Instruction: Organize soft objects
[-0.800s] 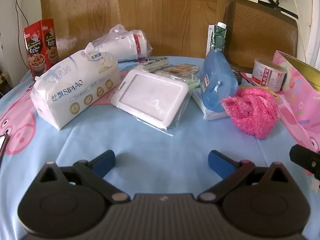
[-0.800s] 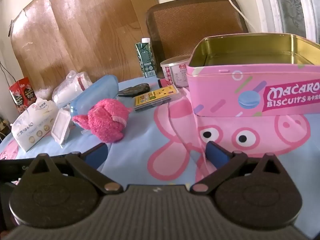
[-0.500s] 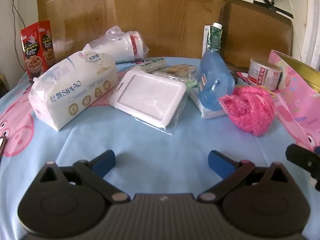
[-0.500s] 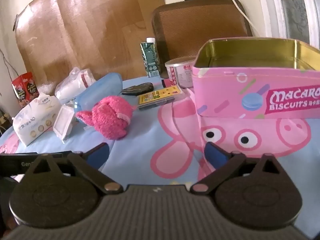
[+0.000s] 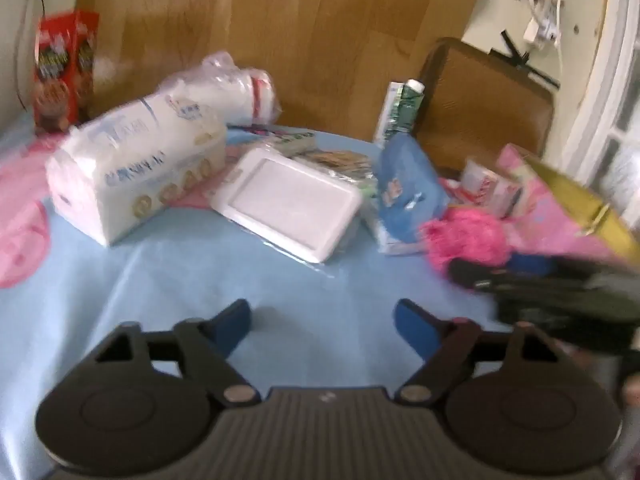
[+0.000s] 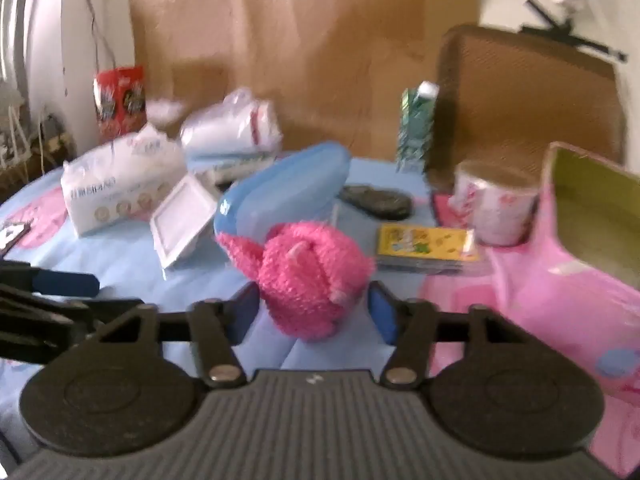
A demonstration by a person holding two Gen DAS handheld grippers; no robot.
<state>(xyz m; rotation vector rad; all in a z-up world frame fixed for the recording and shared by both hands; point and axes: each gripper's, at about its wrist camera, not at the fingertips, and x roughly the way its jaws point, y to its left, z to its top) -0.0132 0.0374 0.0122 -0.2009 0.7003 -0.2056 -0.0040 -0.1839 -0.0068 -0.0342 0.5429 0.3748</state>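
Note:
A fluffy pink soft toy [image 6: 312, 276] lies on the blue tablecloth between the open jaws of my right gripper [image 6: 314, 312]; the blue pads flank it and I cannot tell if they touch it. It also shows in the left wrist view [image 5: 464, 240], with the right gripper [image 5: 500, 272] beside it. A white tissue pack [image 5: 136, 176] lies at the left [image 6: 116, 188]. My left gripper [image 5: 320, 324] is open and empty over bare cloth. The pink biscuit tin [image 6: 592, 240] stands open at the right [image 5: 576, 208].
A white plastic case [image 5: 288, 204], a blue pouch [image 6: 280, 188], a bagged white roll [image 5: 228, 88], a green carton [image 6: 416, 132], a small tub [image 6: 492, 208], a yellow card pack [image 6: 428, 248], a red snack box [image 5: 64, 76] and a chair back [image 6: 528, 96] crowd the table's far side.
My right gripper has swung left and forward from facing the tin to straddling the pink toy. The left gripper has risen and turned slightly; its jaws stay open.

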